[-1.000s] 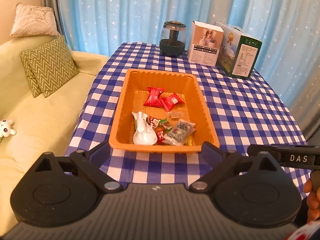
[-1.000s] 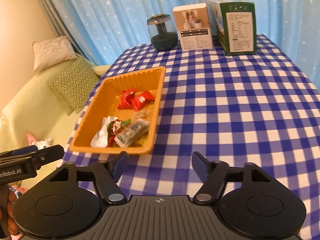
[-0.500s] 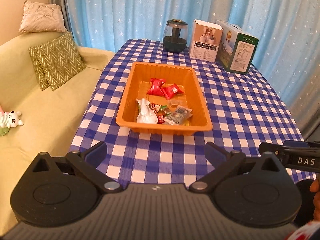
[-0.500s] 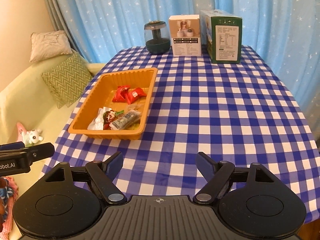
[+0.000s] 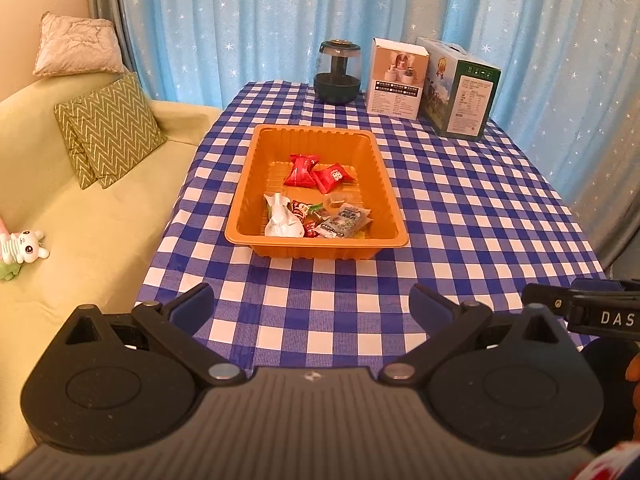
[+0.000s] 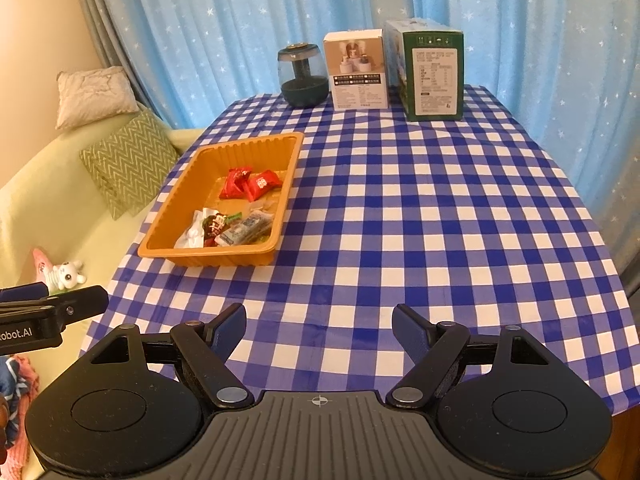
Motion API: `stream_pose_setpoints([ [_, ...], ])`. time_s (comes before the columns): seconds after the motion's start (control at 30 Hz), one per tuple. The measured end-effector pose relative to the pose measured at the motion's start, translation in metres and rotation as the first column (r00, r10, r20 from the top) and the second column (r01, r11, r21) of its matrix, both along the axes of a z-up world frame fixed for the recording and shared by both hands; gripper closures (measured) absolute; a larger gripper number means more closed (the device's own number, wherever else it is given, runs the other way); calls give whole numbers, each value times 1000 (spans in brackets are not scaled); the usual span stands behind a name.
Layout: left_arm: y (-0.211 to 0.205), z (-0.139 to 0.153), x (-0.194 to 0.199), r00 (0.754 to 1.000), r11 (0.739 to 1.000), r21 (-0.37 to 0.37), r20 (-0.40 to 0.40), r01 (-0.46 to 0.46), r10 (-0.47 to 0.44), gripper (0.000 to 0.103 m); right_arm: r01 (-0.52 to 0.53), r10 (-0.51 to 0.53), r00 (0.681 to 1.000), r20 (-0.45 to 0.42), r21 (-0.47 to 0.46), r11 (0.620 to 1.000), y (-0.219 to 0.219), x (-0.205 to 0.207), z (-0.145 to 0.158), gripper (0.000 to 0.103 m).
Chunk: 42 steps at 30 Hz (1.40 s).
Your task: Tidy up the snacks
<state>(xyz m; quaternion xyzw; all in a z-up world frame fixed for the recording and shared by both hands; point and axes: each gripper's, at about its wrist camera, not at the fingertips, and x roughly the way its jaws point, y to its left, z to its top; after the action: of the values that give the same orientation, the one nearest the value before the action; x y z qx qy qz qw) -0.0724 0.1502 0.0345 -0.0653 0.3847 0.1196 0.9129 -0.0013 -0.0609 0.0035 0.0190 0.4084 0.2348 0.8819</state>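
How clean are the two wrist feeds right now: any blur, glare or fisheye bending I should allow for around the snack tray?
Left wrist view: sharp, evenly lit, no glare; the orange tray and snacks read clearly, though the checked tablecloth bows toward the edges and the corners go dark. Right wrist view: equally sharp, with warm, soft light, only faint shadows, and the same barrel bending, strongest at the star curtain.

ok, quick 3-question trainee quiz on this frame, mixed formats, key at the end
1. True or false: a snack is still lying loose on the checked tablecloth.
2. Where do the two red packets lie in the orange tray? A) far half B) near edge C) outside it
3. Fill in: both the left gripper and the right gripper are ____ and hold nothing.

Key: 1 false; 2 A; 3 open
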Motion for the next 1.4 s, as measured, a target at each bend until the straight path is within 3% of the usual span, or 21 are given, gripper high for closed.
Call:
stream_pose_setpoints([
  [1.4,-2,2,-1,1000,1000,11,-1,2,-2,0,4,-4,1000,24,0,1000,1,2,11,23],
])
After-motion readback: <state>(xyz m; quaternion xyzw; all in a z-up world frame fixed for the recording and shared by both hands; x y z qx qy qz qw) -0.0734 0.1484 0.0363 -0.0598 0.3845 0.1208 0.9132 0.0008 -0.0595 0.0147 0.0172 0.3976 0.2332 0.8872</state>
